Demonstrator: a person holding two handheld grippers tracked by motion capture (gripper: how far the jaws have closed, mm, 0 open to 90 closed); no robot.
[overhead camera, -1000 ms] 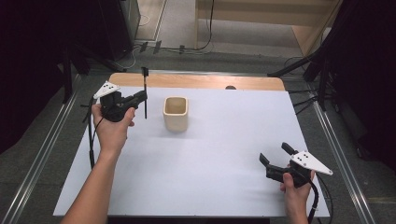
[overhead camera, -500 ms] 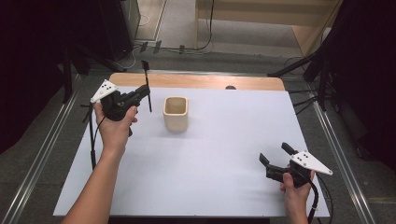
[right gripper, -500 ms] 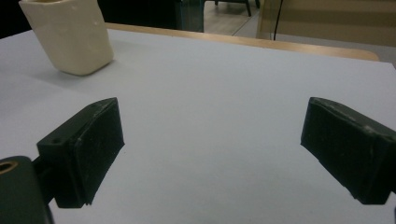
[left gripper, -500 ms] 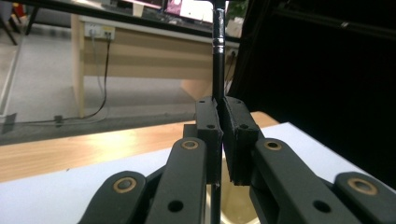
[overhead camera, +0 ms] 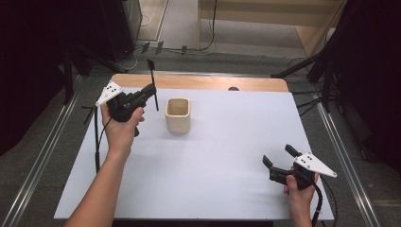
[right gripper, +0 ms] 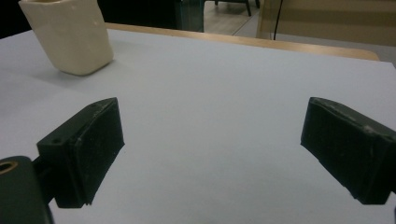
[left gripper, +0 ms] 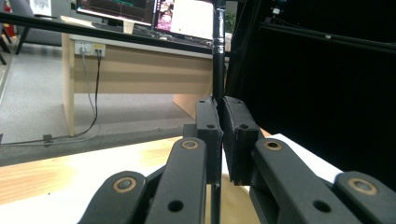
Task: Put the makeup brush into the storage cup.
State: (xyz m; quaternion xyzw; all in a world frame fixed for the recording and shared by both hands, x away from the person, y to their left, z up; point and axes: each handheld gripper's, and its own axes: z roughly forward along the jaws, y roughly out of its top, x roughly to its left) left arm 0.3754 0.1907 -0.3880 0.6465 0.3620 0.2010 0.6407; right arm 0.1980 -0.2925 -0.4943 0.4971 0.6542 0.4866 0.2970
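Observation:
A thin black stick (overhead camera: pixel 152 78) stands nearly upright between the closed jaws of my left gripper (overhead camera: pixel 152 91), which a hand holds above the table's far left. In the left gripper view the stick (left gripper: pixel 218 56) rises straight up from the pressed pads of the left gripper (left gripper: pixel 220 105). A cream square cup (overhead camera: pixel 178 115) stands just right of that gripper, open side up. At the near right my right gripper (overhead camera: pixel 279 157) rests low with its jaws wide apart. Its own view shows the right gripper (right gripper: pixel 212 126) with bare white table between the jaws and the cup (right gripper: pixel 70 35) far off.
The white table sheet (overhead camera: pixel 222 142) leaves a wooden strip (overhead camera: pixel 203 82) bare along the far edge, with a small dark spot (overhead camera: pixel 233 88) on it. Metal rails (overhead camera: pixel 40 156) run along both sides. Cables and stands crowd the floor beyond.
The left gripper has risen slightly and drifted a little toward the cup, tilting the stick's top leftward. The right gripper has stayed put.

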